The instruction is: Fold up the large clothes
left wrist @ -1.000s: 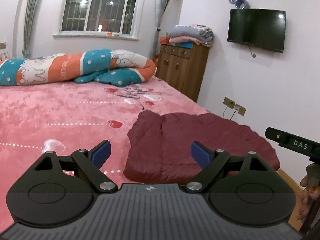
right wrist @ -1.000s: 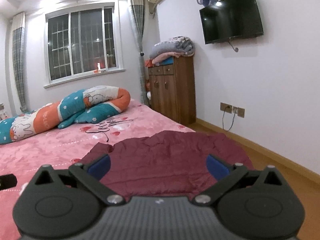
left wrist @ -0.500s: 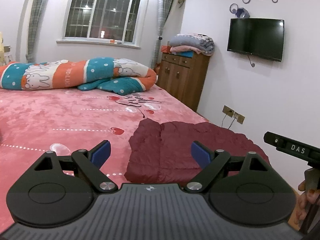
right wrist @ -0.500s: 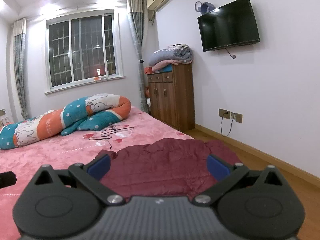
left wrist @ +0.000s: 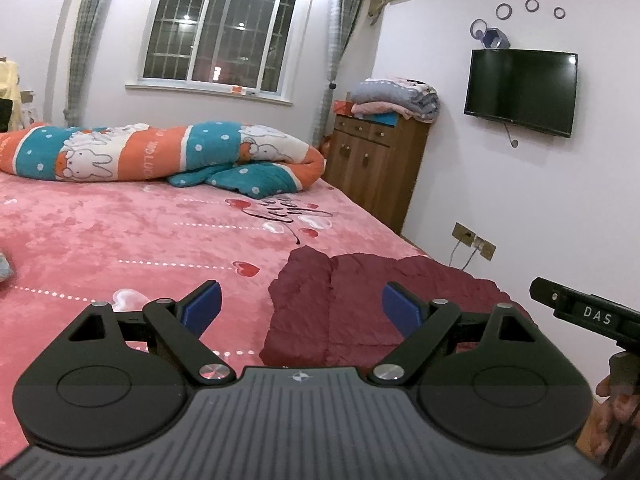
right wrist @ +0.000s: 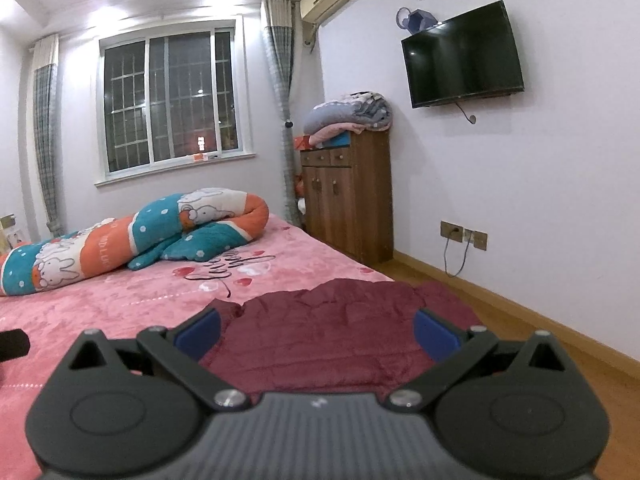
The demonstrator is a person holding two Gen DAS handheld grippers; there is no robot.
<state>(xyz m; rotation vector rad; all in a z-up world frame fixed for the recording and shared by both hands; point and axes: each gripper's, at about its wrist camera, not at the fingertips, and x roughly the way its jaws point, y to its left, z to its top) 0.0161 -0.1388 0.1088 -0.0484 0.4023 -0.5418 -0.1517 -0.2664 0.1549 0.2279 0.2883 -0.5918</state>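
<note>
Crinkled matt maroon garment lies on plush pink bedspread; wooden cabinet.

The left gripper is hovering above the pink bed, jaws spread wide and holding nothing. A folded maroon garment is lying on the bed's near right corner. The right gripper is showing beside the garment's right edge.
</note>
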